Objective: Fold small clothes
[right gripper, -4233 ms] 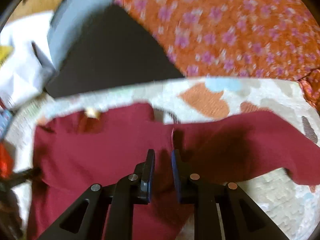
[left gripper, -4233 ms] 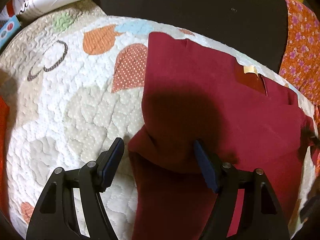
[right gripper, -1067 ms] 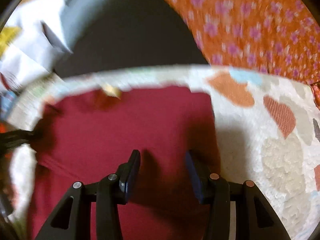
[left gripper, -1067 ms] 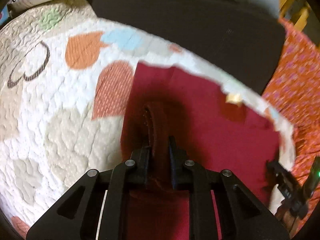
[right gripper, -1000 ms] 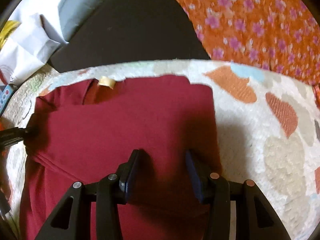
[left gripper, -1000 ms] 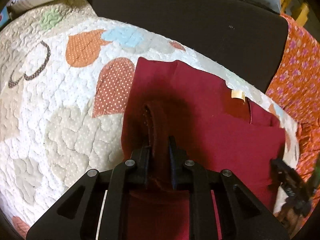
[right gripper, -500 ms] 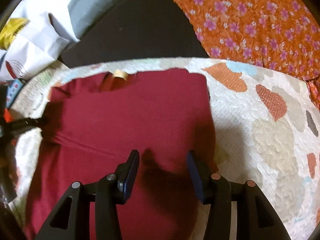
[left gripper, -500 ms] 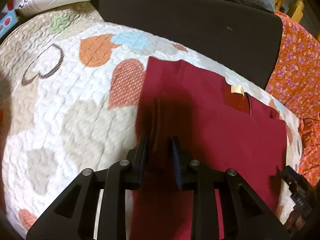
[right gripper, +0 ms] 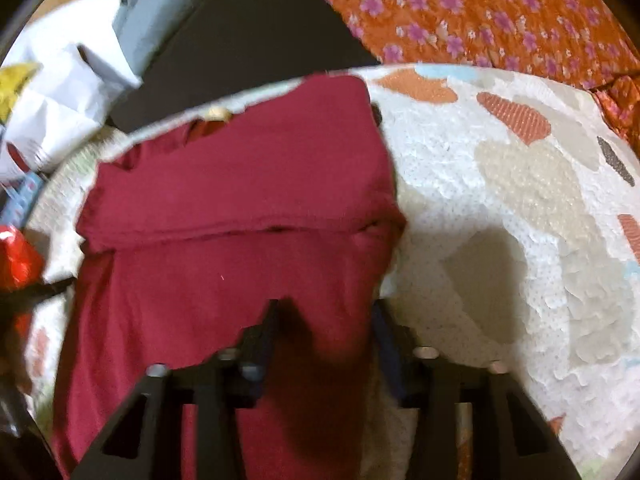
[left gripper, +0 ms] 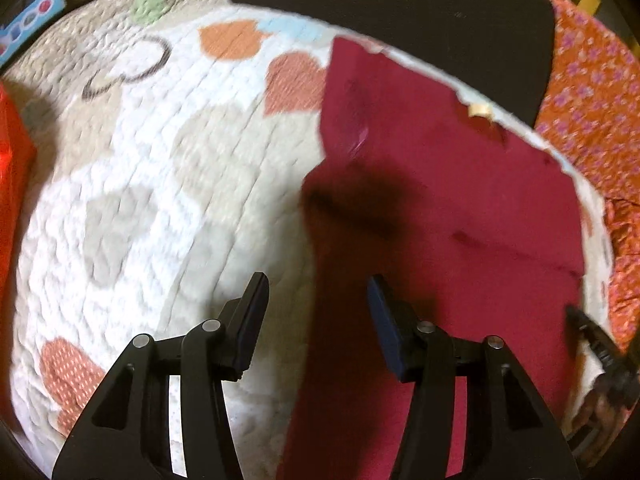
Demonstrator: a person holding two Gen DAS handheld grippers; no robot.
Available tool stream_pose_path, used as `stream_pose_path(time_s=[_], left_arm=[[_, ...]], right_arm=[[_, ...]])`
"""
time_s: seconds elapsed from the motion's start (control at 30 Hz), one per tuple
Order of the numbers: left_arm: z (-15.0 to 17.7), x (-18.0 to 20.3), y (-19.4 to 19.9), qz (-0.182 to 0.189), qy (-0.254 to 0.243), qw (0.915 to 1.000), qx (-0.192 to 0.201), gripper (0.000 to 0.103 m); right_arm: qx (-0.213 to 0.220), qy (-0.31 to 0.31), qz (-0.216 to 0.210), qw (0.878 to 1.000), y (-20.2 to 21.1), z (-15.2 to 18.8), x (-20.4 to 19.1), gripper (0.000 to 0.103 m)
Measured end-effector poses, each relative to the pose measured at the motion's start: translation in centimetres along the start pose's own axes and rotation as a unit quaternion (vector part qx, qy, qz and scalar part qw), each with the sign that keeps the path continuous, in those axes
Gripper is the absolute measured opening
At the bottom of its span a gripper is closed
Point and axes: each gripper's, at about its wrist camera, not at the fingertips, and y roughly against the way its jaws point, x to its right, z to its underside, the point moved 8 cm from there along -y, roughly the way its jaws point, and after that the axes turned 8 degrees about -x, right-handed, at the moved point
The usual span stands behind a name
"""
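A dark red shirt (left gripper: 460, 208) lies on a quilted heart-pattern bedspread (left gripper: 152, 184), both sleeves folded in over the body. It shows in the right wrist view (right gripper: 240, 208) with a fold line across its middle. My left gripper (left gripper: 318, 300) is open above the shirt's left edge, holding nothing. My right gripper (right gripper: 324, 324) is open over the shirt's right edge, with cloth lying between the jaws. A small tan label (left gripper: 480, 110) marks the collar at the far side.
A dark cushion (left gripper: 380, 4) lies beyond the bedspread. Orange floral fabric (right gripper: 480, 12) lies at the far right. A white bag (right gripper: 52, 104) and a red item (right gripper: 16, 256) sit at the left.
My left gripper has opened, let go of the folded sleeve and pulled back toward me. My right gripper stayed open and drew back along the shirt's right edge.
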Motion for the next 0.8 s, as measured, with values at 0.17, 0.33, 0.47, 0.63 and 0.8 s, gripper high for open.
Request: stream_pose_path(time_s=[0.17,0.33,0.47,0.63,0.8], left_arm=[[0.4,-0.3,-0.7,-0.006,0.006,0.9997,0.021,0.051],[1.6,0.3,-0.6,-0.047,-0.02,0.998,0.037,0.051],[3.7,0.2,0.1,-0.029,-0.003,0.9994,0.018,0.051],[7.7,-0.1,1.5,0.002,0.009,0.9999,-0.004,0.051],[12.5,-0.6,3.5,0.035,0.012,0.999,-0.023,0.051]], right_arm=[[0.013,-0.004,-0.004,1.0,0.4,0.0,0.9,0.012],[0.009,-0.034,0.003,0.999,0.6,0.2,2.1,0.012],[-0.002,-0.036,0.003,0.999,3.3,1.1,2.1,0.016],[-0.034,-0.007,-0.054,0.998,6.1,5.1,0.2,0.046],[-0.085,0.014,-0.083,0.993,6.8,10.6,-1.1,0.046]])
